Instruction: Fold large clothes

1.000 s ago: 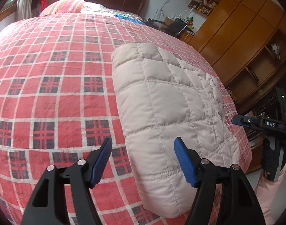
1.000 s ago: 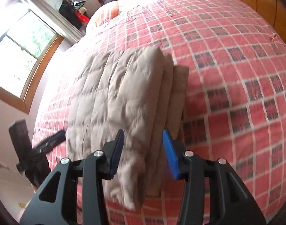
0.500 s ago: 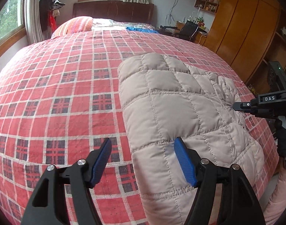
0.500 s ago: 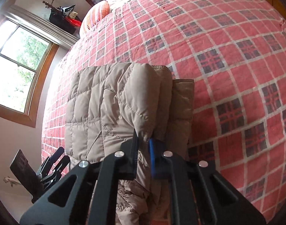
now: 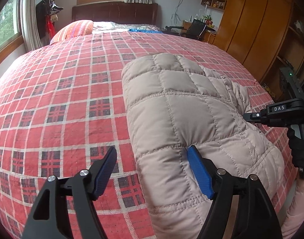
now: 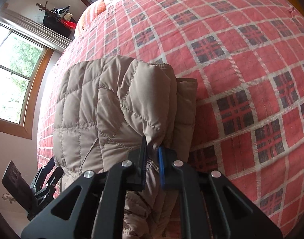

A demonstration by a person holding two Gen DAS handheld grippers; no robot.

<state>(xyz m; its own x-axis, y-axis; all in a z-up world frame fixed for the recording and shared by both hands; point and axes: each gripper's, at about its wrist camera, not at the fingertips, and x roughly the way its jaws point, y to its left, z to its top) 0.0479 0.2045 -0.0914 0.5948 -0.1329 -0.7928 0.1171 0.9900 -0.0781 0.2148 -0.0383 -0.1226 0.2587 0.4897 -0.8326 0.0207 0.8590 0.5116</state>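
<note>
The quilted jacket (image 5: 183, 119) lies already folded into a long bundle on the checked bedspread (image 5: 62, 103), its long axis running from the near bed edge, where you stand, away toward the headboard (image 5: 114, 12). Your two grippers sit on opposite long sides of it.

Your left gripper (image 5: 152, 169) is wide open and holds nothing. It straddles the jacket's left long edge: one blue pad over bare bedspread, the other pressing a dent into the padding on top.

Your right gripper (image 6: 152, 159) is pinched on a thick fold of the jacket (image 6: 116, 103) at its right side, near the end closest to you, jaws almost together with fabric bunched between them.

So the right hand has the only grip. Judging from this, the next fold depends on your left hand closing on that near edge.
</note>
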